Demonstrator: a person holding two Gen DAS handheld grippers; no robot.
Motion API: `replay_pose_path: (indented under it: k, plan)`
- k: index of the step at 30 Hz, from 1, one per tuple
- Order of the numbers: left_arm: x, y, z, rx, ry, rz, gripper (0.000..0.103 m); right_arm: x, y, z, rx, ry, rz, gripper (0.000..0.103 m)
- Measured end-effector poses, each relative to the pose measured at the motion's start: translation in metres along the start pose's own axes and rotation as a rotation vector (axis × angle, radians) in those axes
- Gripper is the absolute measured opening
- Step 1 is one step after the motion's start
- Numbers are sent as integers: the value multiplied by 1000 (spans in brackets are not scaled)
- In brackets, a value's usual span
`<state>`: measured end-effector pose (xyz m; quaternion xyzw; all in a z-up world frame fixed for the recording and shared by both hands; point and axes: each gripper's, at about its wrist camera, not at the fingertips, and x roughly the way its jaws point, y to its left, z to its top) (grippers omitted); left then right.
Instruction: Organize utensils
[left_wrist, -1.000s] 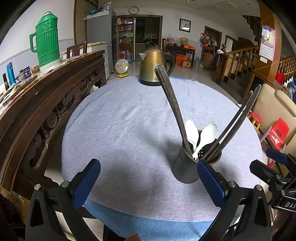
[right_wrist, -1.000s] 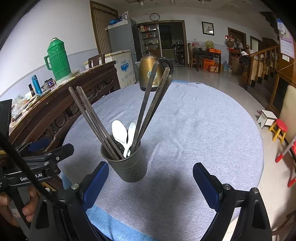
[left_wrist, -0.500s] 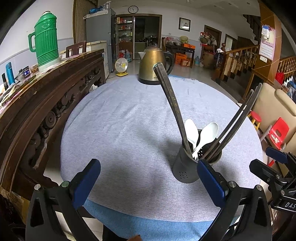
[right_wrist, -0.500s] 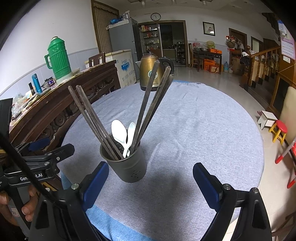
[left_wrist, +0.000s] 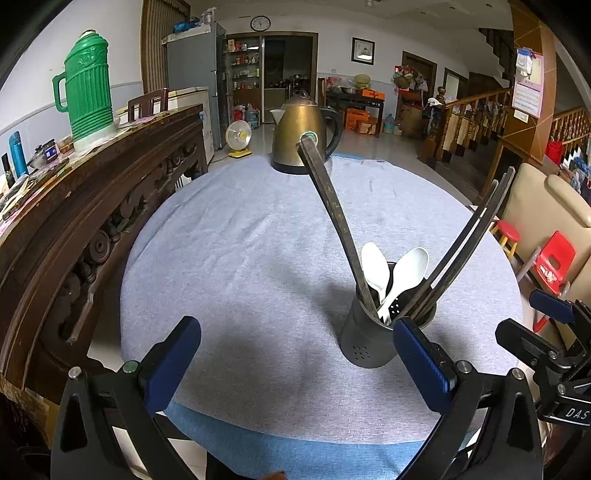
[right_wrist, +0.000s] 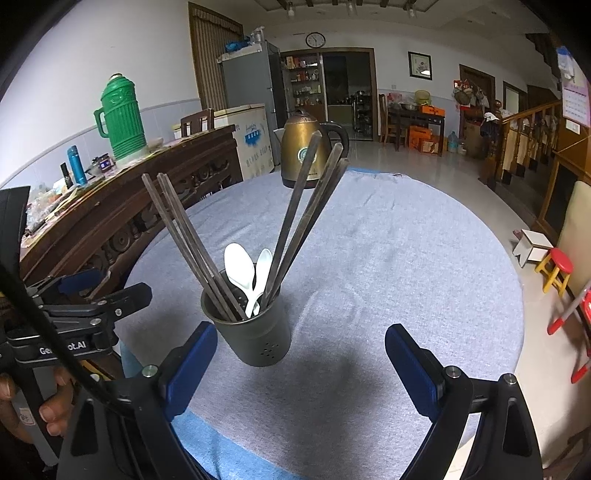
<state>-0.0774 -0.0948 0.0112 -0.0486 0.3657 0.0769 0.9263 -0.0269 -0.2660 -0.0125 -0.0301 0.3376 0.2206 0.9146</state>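
Note:
A dark grey utensil cup (left_wrist: 373, 343) (right_wrist: 255, 338) stands near the front of the round table (left_wrist: 240, 258) (right_wrist: 406, 258). Several dark chopsticks (left_wrist: 332, 206) (right_wrist: 299, 210) and two white spoons (left_wrist: 373, 266) (right_wrist: 240, 266) stick up out of it. My left gripper (left_wrist: 295, 365) is open and empty, held low at the table's front edge with the cup just ahead of its right finger. My right gripper (right_wrist: 299, 362) is also open and empty, the cup just ahead of its left finger. Each gripper shows in the other's view, the left gripper (right_wrist: 96, 299) in a hand.
A brass kettle (left_wrist: 303, 133) (right_wrist: 306, 147) stands at the table's far edge. A carved wooden sideboard (left_wrist: 74, 206) (right_wrist: 122, 199) runs along the left, with a green thermos (left_wrist: 86, 88) on it. Red stools (right_wrist: 557, 266) and a chair (left_wrist: 554, 262) sit to the right.
Almost nothing has changed. Both grippers stay open and nearly still, and the cup with its utensils has not moved.

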Motion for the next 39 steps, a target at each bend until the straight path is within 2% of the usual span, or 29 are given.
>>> replay_pose_path:
  k: [23, 39]
  plan:
    - [-1, -1, 2, 0, -2, -2, 103, 0, 2, 3, 6, -22, 6, 94]
    - [-6, -2, 7, -7, -25, -45, 103, 3, 3, 1, 10, -16, 4, 94]
